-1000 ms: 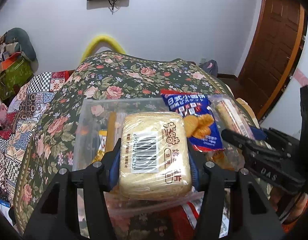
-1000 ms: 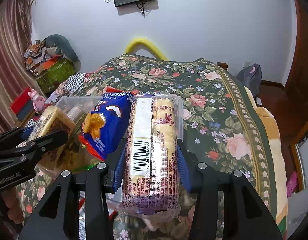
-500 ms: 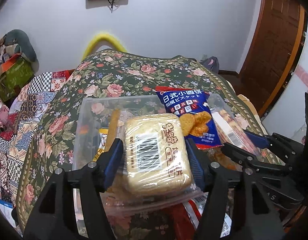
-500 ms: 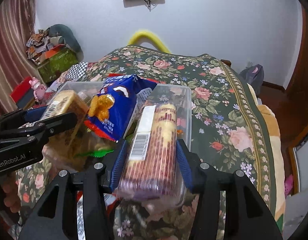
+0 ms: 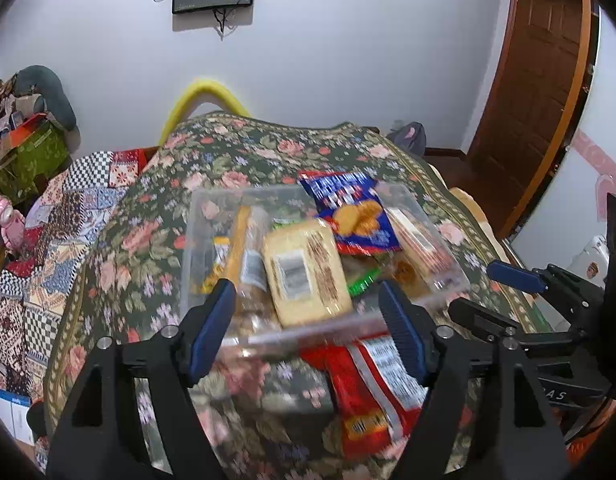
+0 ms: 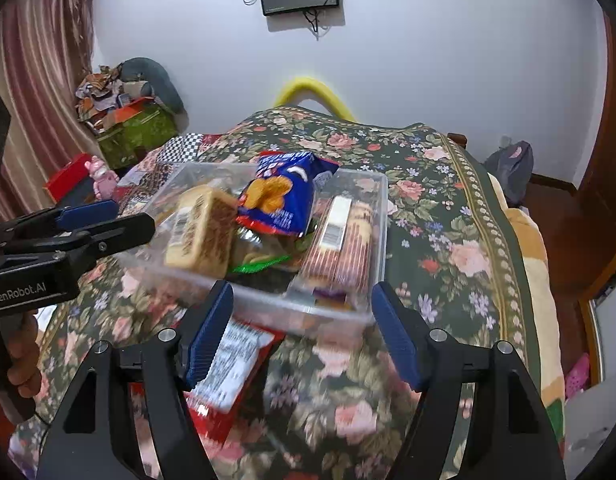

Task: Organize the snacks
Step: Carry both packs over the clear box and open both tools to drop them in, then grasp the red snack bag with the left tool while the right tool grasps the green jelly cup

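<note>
A clear plastic bin stands on the floral bedspread and holds several snacks. The yellow cake pack lies in its left half. The long biscuit pack lies along its right side. A blue cracker bag leans at the back. My left gripper is open and empty just in front of the bin. My right gripper is open and empty at the bin's near edge.
A red snack bag lies on the bedspread in front of the bin. A patchwork quilt and a green box are at the left. A wooden door is at the right.
Both grippers opened and let go: the yellow cake pack and the long biscuit pack now lie in the bin. Both grippers have pulled back toward me.
</note>
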Tool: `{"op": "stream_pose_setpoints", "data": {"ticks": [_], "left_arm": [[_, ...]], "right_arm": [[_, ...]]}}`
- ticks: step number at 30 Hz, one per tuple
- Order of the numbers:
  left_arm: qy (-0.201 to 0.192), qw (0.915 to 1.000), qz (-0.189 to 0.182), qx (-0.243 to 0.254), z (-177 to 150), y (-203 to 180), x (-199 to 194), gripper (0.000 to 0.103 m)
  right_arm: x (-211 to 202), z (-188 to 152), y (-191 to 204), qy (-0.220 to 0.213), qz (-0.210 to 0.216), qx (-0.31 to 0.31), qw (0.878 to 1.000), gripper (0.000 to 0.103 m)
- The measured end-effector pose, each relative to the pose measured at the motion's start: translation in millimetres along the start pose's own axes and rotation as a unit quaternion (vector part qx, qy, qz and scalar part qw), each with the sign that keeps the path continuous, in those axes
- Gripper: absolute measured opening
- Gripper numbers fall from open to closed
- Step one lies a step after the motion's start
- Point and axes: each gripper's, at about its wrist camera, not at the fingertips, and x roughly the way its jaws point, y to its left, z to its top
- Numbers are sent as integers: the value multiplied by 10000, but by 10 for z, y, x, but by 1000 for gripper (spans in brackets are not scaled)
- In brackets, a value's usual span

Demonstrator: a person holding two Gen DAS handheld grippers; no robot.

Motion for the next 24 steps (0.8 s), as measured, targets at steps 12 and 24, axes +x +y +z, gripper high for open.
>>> {"op": "stream_pose_setpoints", "data": {"ticks": [12, 24], "left_arm": [[780, 9965, -100, 283, -439, -512, 296, 92], [1359, 9902, -28, 327, -619, -633, 816, 92]], "right_arm": [[-105, -373, -241, 136, -403, 66, 9991, 69], [-83, -583, -438, 299, -382, 373, 9981, 69]]}}
